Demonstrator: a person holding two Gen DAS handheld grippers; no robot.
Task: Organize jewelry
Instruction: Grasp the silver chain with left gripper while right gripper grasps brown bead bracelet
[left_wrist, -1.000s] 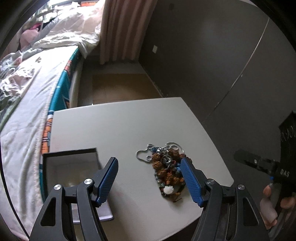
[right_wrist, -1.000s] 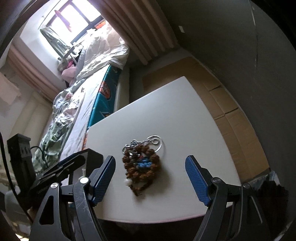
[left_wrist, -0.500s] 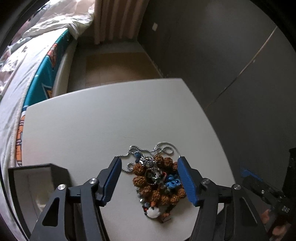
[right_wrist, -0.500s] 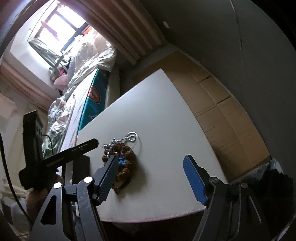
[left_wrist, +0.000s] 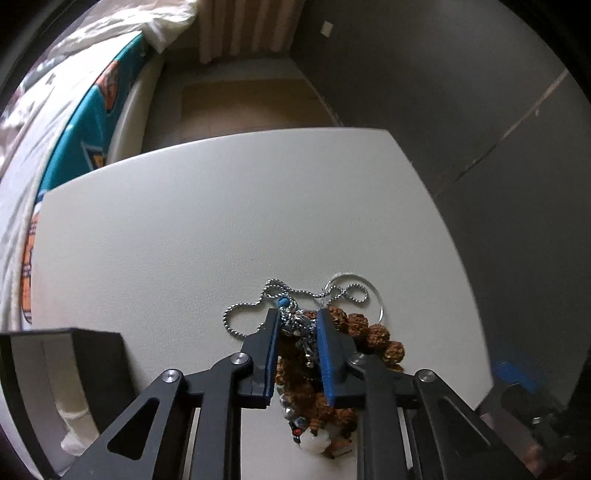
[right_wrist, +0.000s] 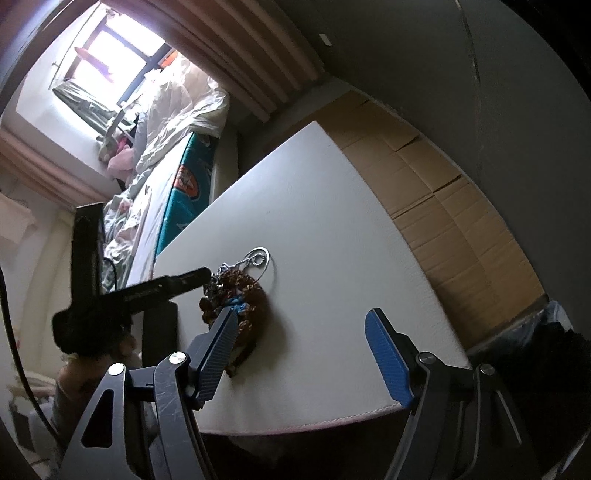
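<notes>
Left wrist: left tool (left_wrist: 298, 325) steeply down, jaws closing on jewelry pile (left_wrist: 369, 334).

The table (left_wrist: 221, 229) looks smooth, white and matt. On it, the ball chain (left_wrist: 240, 314) is shiny metal, and the brown beads (left_wrist: 373, 332) beside it look rough and bumpy. The left gripper (left_wrist: 297, 325) has matt black plastic arms and blue ribbed pads (left_wrist: 327, 354). The floor beyond the table is brown cardboard (right_wrist: 461, 206).

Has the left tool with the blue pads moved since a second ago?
Yes. The left tool has moved forward over the white table, away from the black box, and its jaws are closing on the tangled jewelry pile.
</notes>
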